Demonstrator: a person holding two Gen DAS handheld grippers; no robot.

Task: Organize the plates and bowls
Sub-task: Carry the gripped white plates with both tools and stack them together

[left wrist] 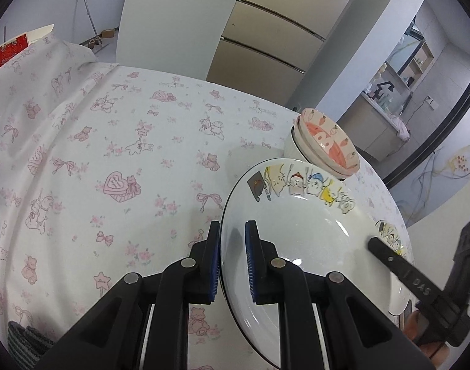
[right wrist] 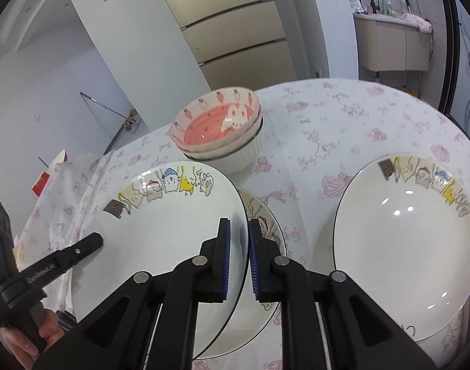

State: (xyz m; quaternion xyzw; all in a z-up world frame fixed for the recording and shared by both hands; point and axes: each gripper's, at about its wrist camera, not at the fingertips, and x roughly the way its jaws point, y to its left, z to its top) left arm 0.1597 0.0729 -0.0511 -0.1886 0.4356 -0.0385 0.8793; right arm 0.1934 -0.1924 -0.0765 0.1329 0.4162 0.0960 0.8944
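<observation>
Both tongs pinching one cartoon-rimmed plate (right wrist: 173, 231) from opposite edges: left gripper (left wrist: 232, 262) pressed together on its left rim, right gripper (right wrist: 238, 259) pressed together on its right rim; plate being carried tilted, directly ahead of and between the two sets of tongs.

Judging the task as partly done; bowls already gathered into one stack (right wrist: 222, 132) beyond the tongs, toward the far edge of the table (left wrist: 117, 141); plates not yet fully gathered.

Counting plates: three showing; the one in the grip; a second plate (right wrist: 265, 215) lying directly beneath the held one, just ahead of the right tongs, only a sliver of it peeking out; a third plate (right wrist: 404, 240) lying flat well to the right of the right tongs, apart from the others.

Counting bowls: a pink strawberry bowl on top, seemingly a matching one nested under it, and a white ribbed bowl at the bottom; probably three, though the nesting hiding the exact number.

Likely remaining: setting the held plate onto the one beneath; then bringing the lone right-hand plate to the same pile.
</observation>
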